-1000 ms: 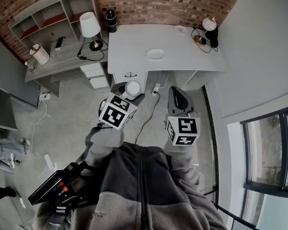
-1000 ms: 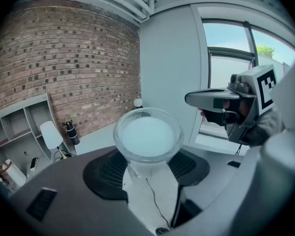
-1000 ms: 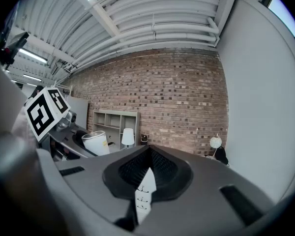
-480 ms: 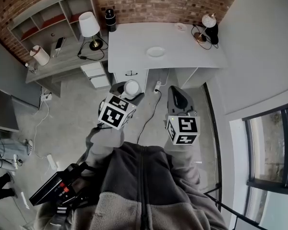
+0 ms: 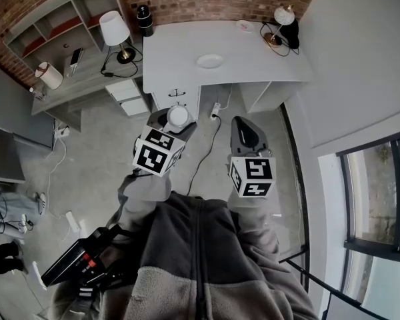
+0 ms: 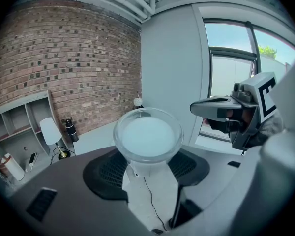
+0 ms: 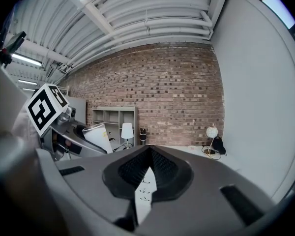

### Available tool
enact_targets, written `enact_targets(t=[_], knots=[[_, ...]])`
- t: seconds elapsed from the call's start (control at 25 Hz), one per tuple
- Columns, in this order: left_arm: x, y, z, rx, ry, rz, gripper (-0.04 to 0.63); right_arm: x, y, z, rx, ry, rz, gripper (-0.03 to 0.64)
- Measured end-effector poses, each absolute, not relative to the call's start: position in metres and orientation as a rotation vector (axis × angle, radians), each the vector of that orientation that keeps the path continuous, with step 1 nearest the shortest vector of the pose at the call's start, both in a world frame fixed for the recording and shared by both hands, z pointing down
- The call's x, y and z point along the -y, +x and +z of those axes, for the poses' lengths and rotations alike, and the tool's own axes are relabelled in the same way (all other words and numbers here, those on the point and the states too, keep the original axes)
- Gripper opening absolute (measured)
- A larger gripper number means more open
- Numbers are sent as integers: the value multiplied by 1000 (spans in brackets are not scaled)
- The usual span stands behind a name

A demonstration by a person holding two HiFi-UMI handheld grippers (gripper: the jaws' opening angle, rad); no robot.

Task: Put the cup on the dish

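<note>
Head view: the left tongs (image 5: 174,121) pinch a pale translucent cup (image 5: 179,115) and carry it above the floor, short of the white bench (image 5: 253,59). The dish (image 5: 209,61), a small white saucer, lies by itself near the middle of the bench. It is at roughly 12 o'clock from the cup and well apart from it. The right tongs (image 5: 244,131) point the same way at the cup's 3 o'clock. A white-shaded table lamp (image 5: 111,29) stands on the lower desk at 10 o'clock.

Left gripper view: the cup (image 6: 147,136) fills the centre with its round rim showing. The left tongs (image 6: 148,167) clamp its lower wall between their ribbed faces. The right tongs (image 6: 195,109) hang at 2 o'clock. The dish cannot be made out here.

Right gripper view: the right tongs (image 7: 148,154) are pressed together at the tips with nothing between them. The cup (image 7: 99,135) shows at 9 o'clock and seems to lean in its grip. The bench (image 7: 184,149) lies straight ahead.

The step in hand looks like the carry, so most of the task remains. To do it well:
- Bring the cup level before it reaches the bench.
- Come down over the dish's centre from above, not sliding in from the side.
- Let go only once the base rests flat.
- A light saucer may skate, so the empty right tongs could steady its rim.
</note>
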State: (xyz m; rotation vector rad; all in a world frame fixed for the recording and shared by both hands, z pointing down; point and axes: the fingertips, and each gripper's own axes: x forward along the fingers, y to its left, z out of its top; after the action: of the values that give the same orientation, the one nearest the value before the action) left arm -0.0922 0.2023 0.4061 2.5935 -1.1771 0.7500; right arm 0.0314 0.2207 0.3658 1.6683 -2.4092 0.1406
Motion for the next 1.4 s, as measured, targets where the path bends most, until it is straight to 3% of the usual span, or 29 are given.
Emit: enact_targets(t=[0.96,1.4], knots=[[-177,-62,435,1187,2563,718,259,-207,68,402,2407,1632,181,0],[-70,-36,449,1094,2616,735,259,-112,88,404,2359,1706,146,0]])
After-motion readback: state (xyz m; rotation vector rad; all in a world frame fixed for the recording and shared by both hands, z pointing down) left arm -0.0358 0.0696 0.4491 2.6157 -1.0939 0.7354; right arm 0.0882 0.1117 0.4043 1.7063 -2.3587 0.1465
